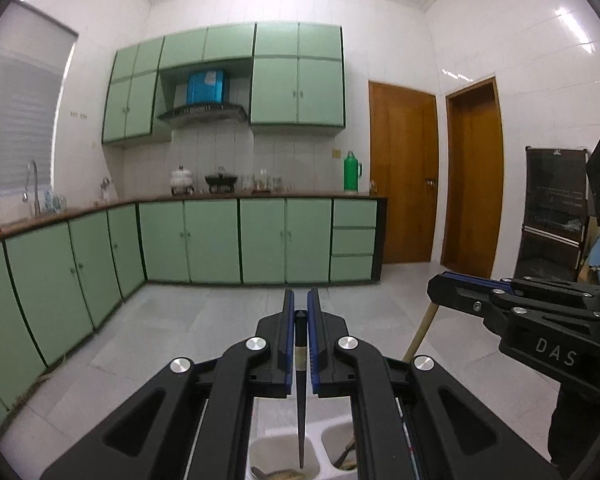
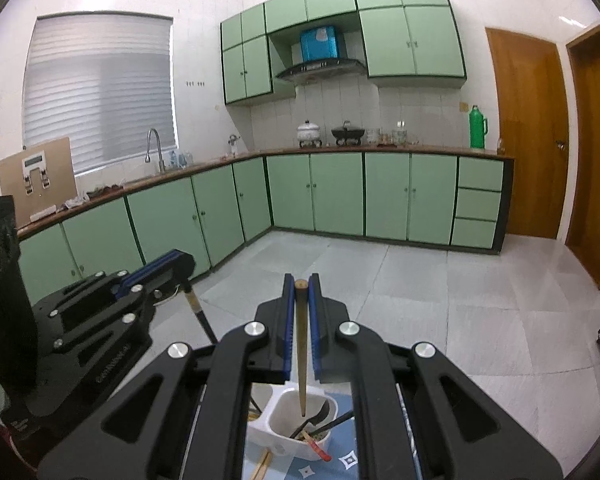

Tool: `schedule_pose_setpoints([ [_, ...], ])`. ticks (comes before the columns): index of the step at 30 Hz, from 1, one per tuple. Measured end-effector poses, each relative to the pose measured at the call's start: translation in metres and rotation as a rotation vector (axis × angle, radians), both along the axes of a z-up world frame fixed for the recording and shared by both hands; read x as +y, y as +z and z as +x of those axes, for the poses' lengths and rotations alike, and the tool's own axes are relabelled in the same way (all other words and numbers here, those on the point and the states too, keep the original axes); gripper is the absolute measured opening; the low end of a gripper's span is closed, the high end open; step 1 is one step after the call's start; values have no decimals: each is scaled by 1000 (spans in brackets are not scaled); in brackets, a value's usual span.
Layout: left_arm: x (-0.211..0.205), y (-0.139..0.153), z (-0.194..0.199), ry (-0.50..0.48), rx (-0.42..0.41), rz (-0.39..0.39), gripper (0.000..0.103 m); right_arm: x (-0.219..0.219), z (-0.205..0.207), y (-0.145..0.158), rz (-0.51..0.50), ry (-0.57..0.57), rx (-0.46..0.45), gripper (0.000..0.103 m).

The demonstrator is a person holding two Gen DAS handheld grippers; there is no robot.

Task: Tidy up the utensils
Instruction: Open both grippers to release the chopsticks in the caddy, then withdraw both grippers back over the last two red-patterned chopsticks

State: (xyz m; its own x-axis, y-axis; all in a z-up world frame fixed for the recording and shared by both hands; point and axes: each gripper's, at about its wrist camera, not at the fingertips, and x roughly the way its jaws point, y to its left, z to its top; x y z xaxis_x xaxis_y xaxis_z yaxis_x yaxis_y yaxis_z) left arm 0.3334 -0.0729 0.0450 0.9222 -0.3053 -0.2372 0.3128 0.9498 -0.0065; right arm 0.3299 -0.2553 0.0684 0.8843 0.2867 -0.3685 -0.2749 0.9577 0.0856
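My left gripper is shut on a dark chopstick that hangs point down over the left compartment of a white utensil holder. My right gripper is shut on a tan wooden chopstick whose tip hangs over the right compartment of the holder, which has several utensils in it. Each gripper shows in the other's view: the right gripper at the right with its tan chopstick, the left gripper at the left with its dark chopstick.
The holder stands on a blue patterned mat with loose chopsticks beside it. Green kitchen cabinets, a counter with a sink tap, pots and a green flask lie beyond. Wooden doors stand at the right.
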Motion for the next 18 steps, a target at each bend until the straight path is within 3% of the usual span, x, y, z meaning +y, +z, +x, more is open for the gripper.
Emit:
schedule_pose_setpoints([
  [6, 6, -21, 10, -8, 75, 6, 10, 0, 7, -28, 11, 7, 69, 10],
  [8, 9, -17, 5, -3, 69, 3, 19, 0, 5, -29, 10, -2, 70, 17],
  [12, 16, -4, -10, -1, 53, -1, 26, -6, -9, -23, 18, -24, 49, 22],
  [14, 21, 4, -27, 0, 35, -12, 39, -10, -18, -19, 19, -40, 40, 27],
  [18, 29, 8, -56, 14, 31, -11, 53, -24, -43, -15, 26, -70, 24, 45],
])
